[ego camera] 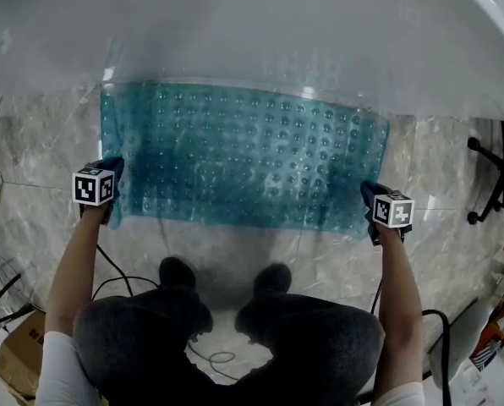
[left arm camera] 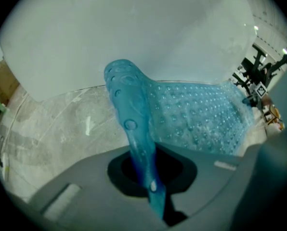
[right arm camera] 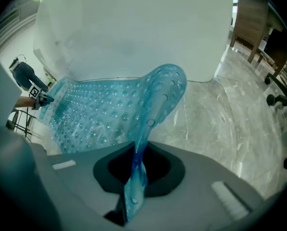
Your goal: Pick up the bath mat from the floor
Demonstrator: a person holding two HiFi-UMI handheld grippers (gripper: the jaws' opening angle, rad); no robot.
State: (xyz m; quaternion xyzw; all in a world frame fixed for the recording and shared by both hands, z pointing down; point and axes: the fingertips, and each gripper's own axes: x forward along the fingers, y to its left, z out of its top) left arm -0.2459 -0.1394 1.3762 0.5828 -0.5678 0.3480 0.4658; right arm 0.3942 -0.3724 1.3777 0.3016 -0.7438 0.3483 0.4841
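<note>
While spread between them, bath mat (ego camera: 243, 155) — left gripper (ego camera: 112, 173) and right gripper (ego camera: 369, 198) clamped on its ends.

left tongs (ego camera: 112, 176) and right tongs (ego camera: 368, 200) clamp opposite ends of teal bath mat (ego camera: 243, 155) over marble floor (ego camera: 32, 150)

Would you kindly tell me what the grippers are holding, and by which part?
The translucent teal bubbled plastic bath mat: the left gripper clamps its left short edge, the right gripper its right short edge.
</note>
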